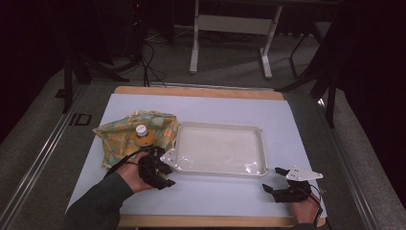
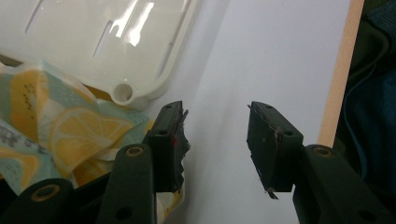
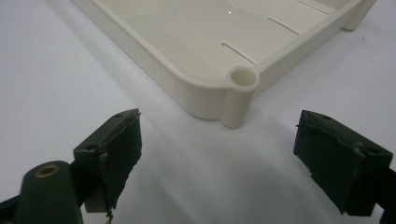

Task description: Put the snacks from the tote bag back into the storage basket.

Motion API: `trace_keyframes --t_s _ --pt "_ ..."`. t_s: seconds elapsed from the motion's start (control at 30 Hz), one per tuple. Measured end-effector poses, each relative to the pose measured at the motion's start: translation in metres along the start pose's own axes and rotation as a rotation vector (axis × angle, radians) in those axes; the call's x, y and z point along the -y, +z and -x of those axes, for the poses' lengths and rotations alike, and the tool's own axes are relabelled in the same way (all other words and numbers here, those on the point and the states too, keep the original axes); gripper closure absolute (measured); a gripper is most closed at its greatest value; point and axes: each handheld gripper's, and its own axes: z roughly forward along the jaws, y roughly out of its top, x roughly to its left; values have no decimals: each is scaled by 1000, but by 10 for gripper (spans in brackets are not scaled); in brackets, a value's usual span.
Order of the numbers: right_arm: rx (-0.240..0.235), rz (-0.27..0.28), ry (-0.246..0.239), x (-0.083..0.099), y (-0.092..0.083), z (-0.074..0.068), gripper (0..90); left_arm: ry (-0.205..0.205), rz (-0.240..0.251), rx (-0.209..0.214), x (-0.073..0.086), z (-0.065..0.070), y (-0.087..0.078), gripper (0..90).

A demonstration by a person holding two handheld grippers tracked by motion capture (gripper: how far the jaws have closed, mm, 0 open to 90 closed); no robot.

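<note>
A cream plastic tray [image 1: 263, 146] lies in the middle of the white mat. Left of it a lemon-print cloth [image 1: 118, 136] is crumpled, with a small orange bottle [image 1: 142, 134] with a white cap standing on it. My left gripper [image 1: 167, 175] lies at the tray's front left corner. In the left gripper view its jaws [image 2: 217, 116] stand apart over bare mat, the cloth [image 2: 70, 128] beside and under one jaw, the tray [image 2: 140, 95] just ahead. My right gripper [image 1: 273, 179] stands open, facing the tray's front right corner [image 3: 240, 79]; nothing is between its jaws [image 3: 224, 123].
The mat [image 1: 215, 191] covers a wooden table top whose near edge [image 2: 338, 84] runs close by the left gripper. A white desk frame [image 1: 230, 24] and cables stand on the floor beyond the table.
</note>
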Motion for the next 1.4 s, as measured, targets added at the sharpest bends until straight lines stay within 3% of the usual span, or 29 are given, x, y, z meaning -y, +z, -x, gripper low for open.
trace_keyframes --t_s 0.57,1.1,1.4 --pt "-4 1 -7 0 0 0 149 49 -59 -21 -14 -12 -9 559" --pt "-8 3 -9 0 0 0 149 86 -81 -40 -27 -17 -11 530" --pt "-9 2 -8 0 0 0 149 86 -75 -42 -31 -23 -19 528"
